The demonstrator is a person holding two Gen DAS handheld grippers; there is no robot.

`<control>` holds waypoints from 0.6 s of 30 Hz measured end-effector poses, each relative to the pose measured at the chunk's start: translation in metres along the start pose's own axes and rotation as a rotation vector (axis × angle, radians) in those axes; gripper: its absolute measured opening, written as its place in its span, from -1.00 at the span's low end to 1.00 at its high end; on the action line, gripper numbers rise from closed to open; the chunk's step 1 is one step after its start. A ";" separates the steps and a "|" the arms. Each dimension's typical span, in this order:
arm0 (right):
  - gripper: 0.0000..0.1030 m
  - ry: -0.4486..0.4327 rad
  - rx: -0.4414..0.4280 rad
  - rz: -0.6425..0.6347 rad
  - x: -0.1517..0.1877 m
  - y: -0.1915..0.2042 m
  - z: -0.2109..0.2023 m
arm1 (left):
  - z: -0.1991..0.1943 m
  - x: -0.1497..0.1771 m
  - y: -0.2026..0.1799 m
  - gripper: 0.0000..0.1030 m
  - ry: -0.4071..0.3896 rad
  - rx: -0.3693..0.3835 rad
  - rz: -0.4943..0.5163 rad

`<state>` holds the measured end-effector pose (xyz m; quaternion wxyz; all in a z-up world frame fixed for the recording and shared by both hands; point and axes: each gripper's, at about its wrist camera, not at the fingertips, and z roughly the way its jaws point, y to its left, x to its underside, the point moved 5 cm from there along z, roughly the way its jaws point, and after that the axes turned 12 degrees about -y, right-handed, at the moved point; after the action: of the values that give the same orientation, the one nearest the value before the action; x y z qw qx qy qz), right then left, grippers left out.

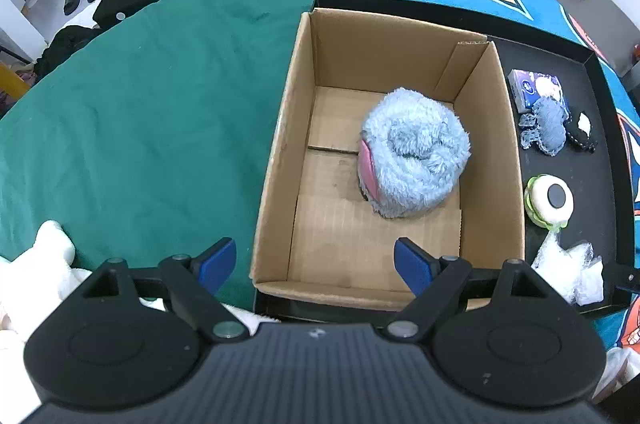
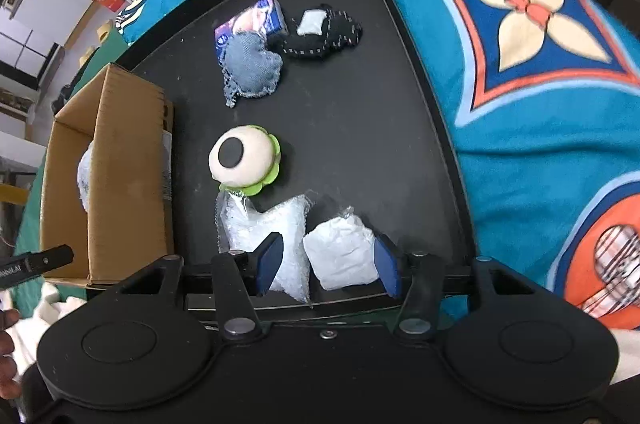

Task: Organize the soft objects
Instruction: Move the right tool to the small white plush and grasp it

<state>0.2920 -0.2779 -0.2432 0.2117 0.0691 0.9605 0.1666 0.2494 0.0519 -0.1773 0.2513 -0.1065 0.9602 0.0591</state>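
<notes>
Bedroom scene: a bed under a green sheet [image 1: 152,95] and a blue patterned blanket [image 2: 540,143] carries a black tray [image 2: 360,127], which keeps the loose items corralled beside a cardboard box [image 1: 288,151] standing at its 9 o'clock side in the right wrist view. One fluffy blue plush [image 1: 416,159] already sits inside the box, against the wall nearest the tray, so judging by that the box is the collecting point. At 6 o'clock on the tray, nearest the right gripper [image 2: 328,264], lies a white soft pouch [image 2: 344,256], with a crinkled clear bag [image 2: 260,224] touching it at 9 o'clock. Beyond them, toward 12 o'clock, rest a cream eyeball toy with green rim [image 2: 244,159], a denim pouch [image 2: 250,67], a black stitched pouch [image 2: 324,35] and a tissue packet [image 2: 256,19].

Right gripper straddles the white soft pouch, about half open; one pad overlaps the clear bag, the other stands at the pouch's far edge, and whether they press yet cannot be told. Left gripper [image 1: 316,264] hangs wide and empty over the box's near rim, likely waiting its turn.
</notes>
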 end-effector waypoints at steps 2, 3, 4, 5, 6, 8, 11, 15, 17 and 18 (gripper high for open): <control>-0.03 0.007 -0.001 0.013 0.002 -0.003 0.003 | 0.000 0.000 0.000 0.65 0.003 -0.004 0.004; -0.03 0.005 0.005 0.012 0.002 -0.005 0.005 | 0.001 0.000 -0.001 0.65 0.005 -0.006 0.007; -0.03 0.004 0.007 0.013 0.003 -0.007 0.006 | 0.001 0.001 -0.001 0.65 0.006 -0.009 0.009; -0.03 0.005 0.004 0.016 0.004 -0.008 0.008 | 0.001 0.001 -0.001 0.65 0.008 -0.011 0.011; -0.03 0.007 0.000 0.019 0.005 -0.009 0.011 | 0.001 0.001 -0.002 0.65 0.010 -0.012 0.012; -0.03 0.012 0.003 0.015 0.008 -0.010 0.015 | 0.002 0.002 -0.003 0.65 0.013 -0.012 0.015; -0.03 0.002 -0.006 -0.002 0.009 -0.009 0.019 | 0.004 0.003 -0.006 0.65 0.022 -0.013 0.022; -0.14 -0.009 -0.012 -0.019 0.007 -0.009 0.024 | 0.008 0.003 -0.007 0.65 0.031 -0.021 0.029; -0.15 -0.019 -0.012 -0.017 0.005 -0.010 0.023 | 0.008 0.003 -0.008 0.65 0.035 -0.029 0.038; -0.16 -0.024 -0.007 -0.018 0.005 -0.010 0.021 | 0.008 0.003 -0.009 0.65 0.033 -0.030 0.041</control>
<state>0.2964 -0.2804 -0.2667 0.2250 0.0618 0.9579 0.1675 0.2528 0.0442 -0.1863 0.2324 -0.0915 0.9653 0.0769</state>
